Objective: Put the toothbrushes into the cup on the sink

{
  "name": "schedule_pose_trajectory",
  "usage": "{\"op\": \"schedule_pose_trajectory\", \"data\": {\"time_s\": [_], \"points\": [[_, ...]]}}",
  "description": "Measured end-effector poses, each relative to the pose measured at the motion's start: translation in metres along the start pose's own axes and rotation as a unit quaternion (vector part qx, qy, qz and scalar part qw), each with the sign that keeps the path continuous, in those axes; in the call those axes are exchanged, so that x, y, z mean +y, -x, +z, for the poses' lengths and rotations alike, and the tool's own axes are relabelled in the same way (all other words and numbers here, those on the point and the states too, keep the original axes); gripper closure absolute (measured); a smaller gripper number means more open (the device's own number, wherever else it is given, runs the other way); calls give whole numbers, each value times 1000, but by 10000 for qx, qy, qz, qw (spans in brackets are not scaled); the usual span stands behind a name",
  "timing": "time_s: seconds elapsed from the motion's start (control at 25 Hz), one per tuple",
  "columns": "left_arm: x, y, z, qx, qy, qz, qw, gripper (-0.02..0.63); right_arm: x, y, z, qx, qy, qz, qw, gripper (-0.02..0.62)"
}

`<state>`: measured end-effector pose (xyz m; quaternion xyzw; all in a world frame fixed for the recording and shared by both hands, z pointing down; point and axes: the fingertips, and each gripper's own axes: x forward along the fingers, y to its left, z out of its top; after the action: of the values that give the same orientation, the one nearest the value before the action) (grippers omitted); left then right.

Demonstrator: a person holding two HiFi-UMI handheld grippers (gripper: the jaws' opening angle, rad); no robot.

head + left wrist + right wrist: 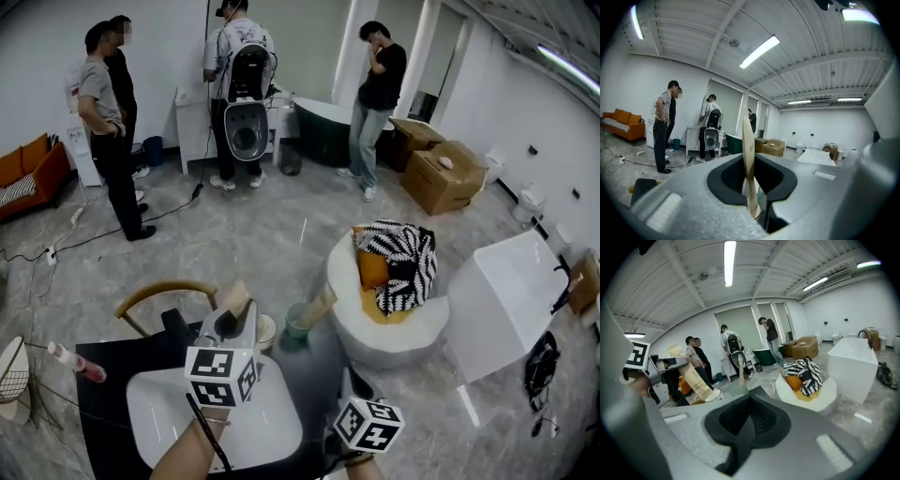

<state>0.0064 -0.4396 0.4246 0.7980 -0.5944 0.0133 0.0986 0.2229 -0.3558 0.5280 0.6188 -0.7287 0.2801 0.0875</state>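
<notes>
R gripper [749, 416] nearest: jaws clenched on nothing, off to the sink's [169, 422] right side, prob. kept clear so L can work. L gripper [751, 187] is clamped on a flat paper toothbrush pack [748, 154], held near-upright w/ lower end at the white cup [266, 330] behind the basin, likely so it goes in end-first (in or just above: can't tell). Just beyond, green cup [298, 321] has a 2nd pack [323, 302] leaning in it; far bkgd: round white seat [394, 328] w/ striped cushion [403, 258], people [108, 122] standing.
</notes>
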Motion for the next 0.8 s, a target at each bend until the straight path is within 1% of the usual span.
{"op": "schedule_pose_trajectory", "data": {"time_s": [0.2,0.56,0.8], "points": [[2,-12,-8,33,5,22,10000,566,-6,-7,-4,64,-85,9,9999,592],[8,-29,-36,265,-39,145,9995,566,-25,-18,-15,161,-280,-72,9995,592],[8,-36,-49,396,-51,153,9991,566,-26,-26,-19,228,-330,-55,9992,592]]}}
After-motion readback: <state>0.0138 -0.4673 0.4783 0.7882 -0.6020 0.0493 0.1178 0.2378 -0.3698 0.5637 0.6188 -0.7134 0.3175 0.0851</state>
